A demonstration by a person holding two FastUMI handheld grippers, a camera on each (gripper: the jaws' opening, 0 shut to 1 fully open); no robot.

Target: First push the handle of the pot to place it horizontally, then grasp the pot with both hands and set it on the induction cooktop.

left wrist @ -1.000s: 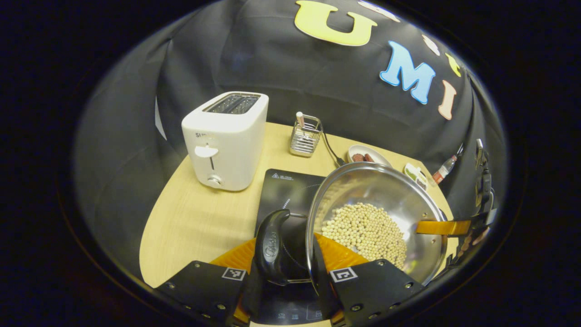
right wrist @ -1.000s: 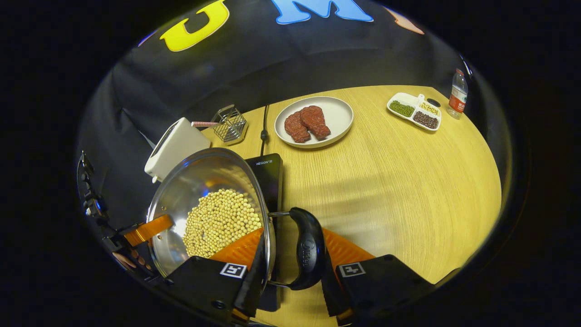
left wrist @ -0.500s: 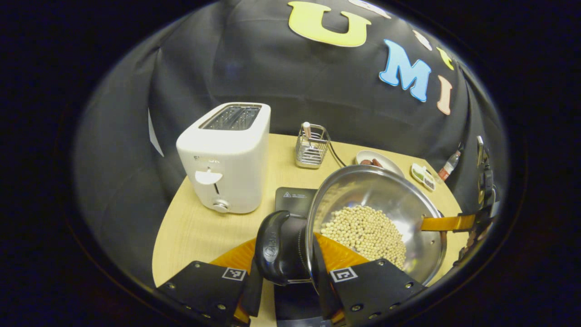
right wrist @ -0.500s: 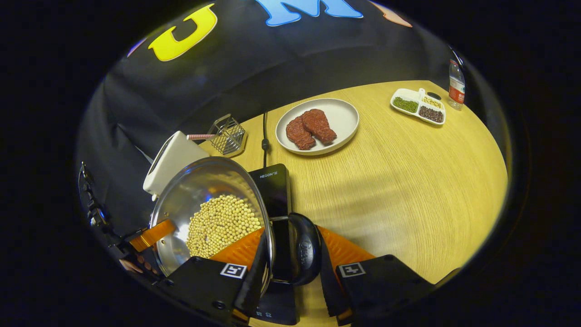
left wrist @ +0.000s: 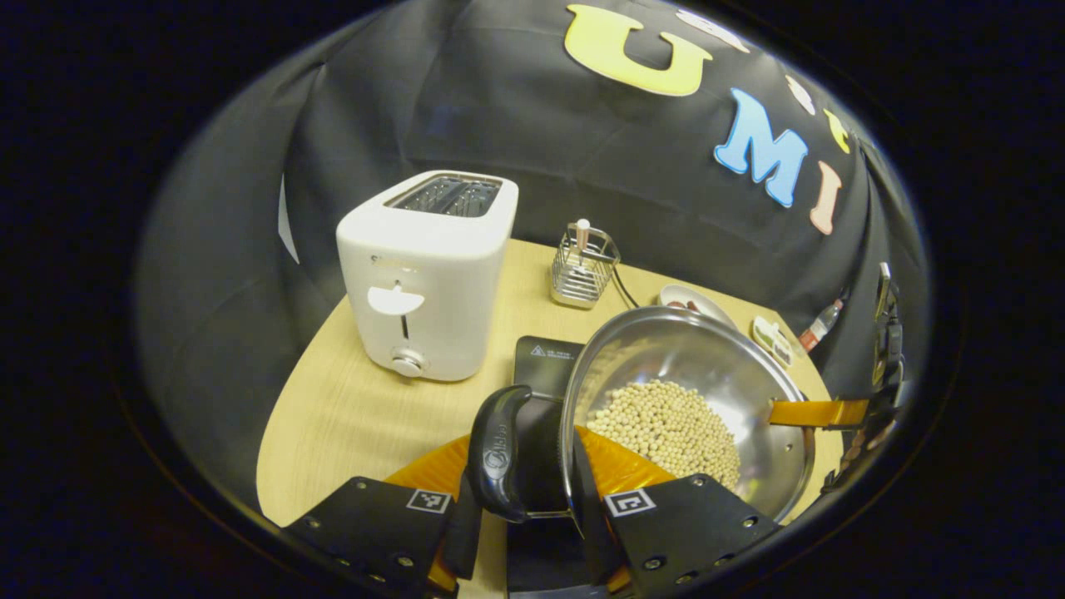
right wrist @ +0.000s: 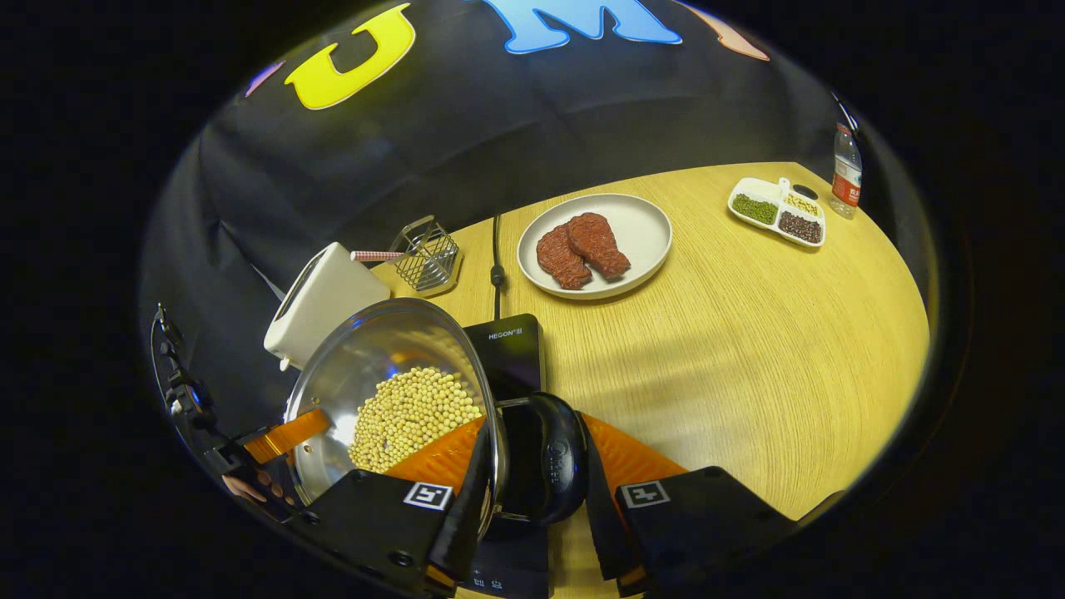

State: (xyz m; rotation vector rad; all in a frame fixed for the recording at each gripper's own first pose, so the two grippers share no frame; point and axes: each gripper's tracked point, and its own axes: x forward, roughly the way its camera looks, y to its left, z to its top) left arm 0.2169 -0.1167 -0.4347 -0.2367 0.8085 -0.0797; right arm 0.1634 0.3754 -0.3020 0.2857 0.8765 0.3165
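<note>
The pot (left wrist: 707, 399), a shiny steel one with a heap of pale beans (left wrist: 670, 426) in the bottom, is being carried between two grippers, and over the last second it has been travelling back over the black cooktop (left wrist: 545, 358): a moment ago a broad stretch of the cooktop's glass was showing beyond the near handle, and now only its far corner is peeking out past the rim, with the control edge showing underneath between the fingers. In the left gripper view the left gripper (left wrist: 524, 532) is holding its fingers clamped on the dark handle (left wrist: 497, 453) on that side of the pot; in the right gripper view the right gripper (right wrist: 532, 528) is clamped the same way on the opposite handle (right wrist: 556, 466), and each view is catching the other gripper far across the bowl. The pot is looking slightly tipped and, as far as I can judge, not yet resting on the glass. The white toaster (left wrist: 428, 270) is standing to the far left, the wire rack (left wrist: 582, 266) behind the cooktop, and the plate of meat (right wrist: 595, 245) farther along the worktop (right wrist: 749, 349). I reckon the handle step is done and only centring and lowering remain.
</note>
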